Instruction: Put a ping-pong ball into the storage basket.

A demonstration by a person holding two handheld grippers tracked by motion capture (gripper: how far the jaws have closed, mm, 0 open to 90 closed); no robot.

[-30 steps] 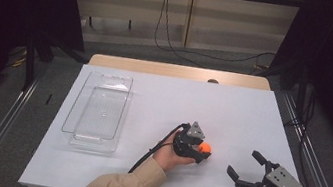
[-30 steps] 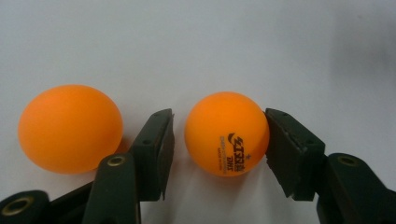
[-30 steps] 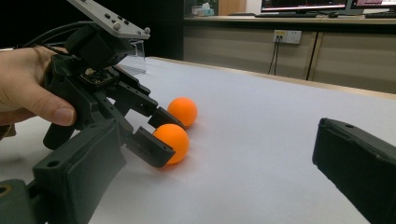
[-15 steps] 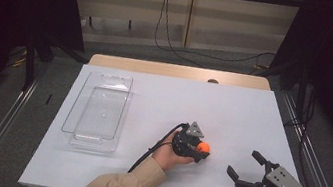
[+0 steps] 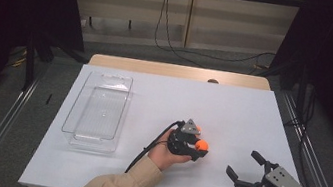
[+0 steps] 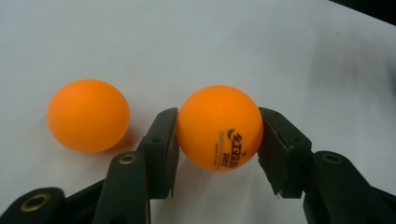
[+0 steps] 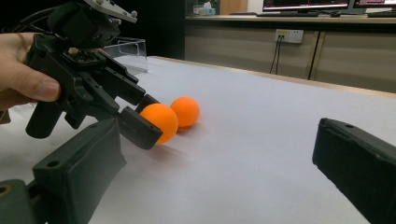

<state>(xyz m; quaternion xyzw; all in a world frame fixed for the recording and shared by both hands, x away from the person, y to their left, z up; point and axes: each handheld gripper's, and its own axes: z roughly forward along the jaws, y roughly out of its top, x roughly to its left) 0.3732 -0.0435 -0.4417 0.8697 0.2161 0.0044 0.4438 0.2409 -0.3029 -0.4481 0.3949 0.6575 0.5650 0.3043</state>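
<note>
An orange ping-pong ball (image 6: pixel 219 127) with a dark printed logo sits between the jaws of my left gripper (image 6: pixel 218 140), which is shut on it low over the white table. The same ball (image 5: pixel 202 145) shows at the tip of the left gripper (image 5: pixel 199 147) in the high view. A second orange ball (image 6: pixel 88 115) rests on the table just beside it, apart from the jaws. In the right gripper view the two balls (image 7: pixel 159 122) (image 7: pixel 185 111) lie side by side. My right gripper (image 5: pixel 243 162) stands open near the front right, with nothing in it.
A clear plastic tray (image 5: pixel 97 110) lies on the left side of the white table (image 5: pixel 233 109). A sleeve (image 5: pixel 119 185) comes in from the front edge. Metal rails run along both sides of the table.
The left gripper with its ball has shifted very slightly to the left. The right gripper has stayed where it was.
</note>
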